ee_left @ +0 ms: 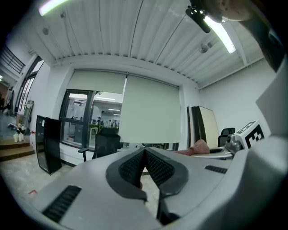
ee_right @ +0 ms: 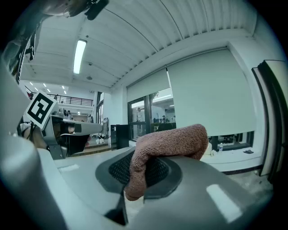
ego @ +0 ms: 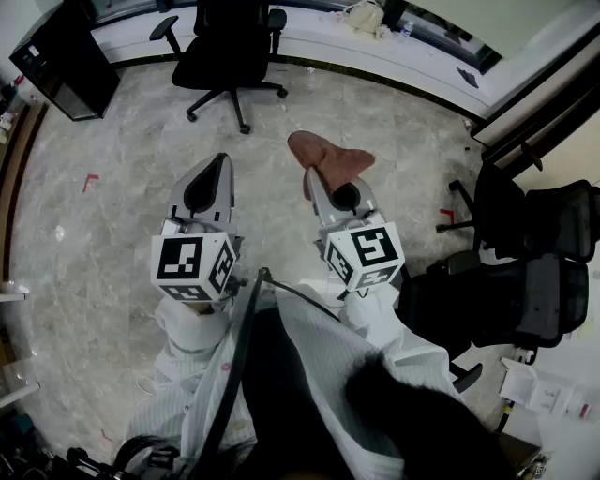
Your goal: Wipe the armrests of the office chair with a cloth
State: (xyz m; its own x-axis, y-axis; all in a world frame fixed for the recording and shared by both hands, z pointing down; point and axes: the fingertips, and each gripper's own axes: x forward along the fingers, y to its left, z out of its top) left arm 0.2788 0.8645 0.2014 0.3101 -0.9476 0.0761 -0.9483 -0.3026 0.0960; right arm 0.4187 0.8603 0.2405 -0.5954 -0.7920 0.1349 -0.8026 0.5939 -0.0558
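Note:
A black office chair (ego: 230,45) stands on the marble floor far ahead of me, with an armrest (ego: 165,25) on each side; it also shows small in the left gripper view (ee_left: 106,143). My right gripper (ego: 313,174) is shut on a brown-pink cloth (ego: 330,157), which drapes over the jaw tips. In the right gripper view the cloth (ee_right: 170,143) folds over the right gripper (ee_right: 137,170). Level with it on the left, my left gripper (ego: 223,158) is shut with nothing in it (ee_left: 144,152). Both are well short of the chair.
A black cabinet (ego: 66,54) stands at the far left. A long white ledge (ego: 412,58) runs along the windows behind the chair, with a cream bag (ego: 366,15) on it. More black chairs (ego: 530,267) crowd the right side. A red mark (ego: 90,181) is on the floor.

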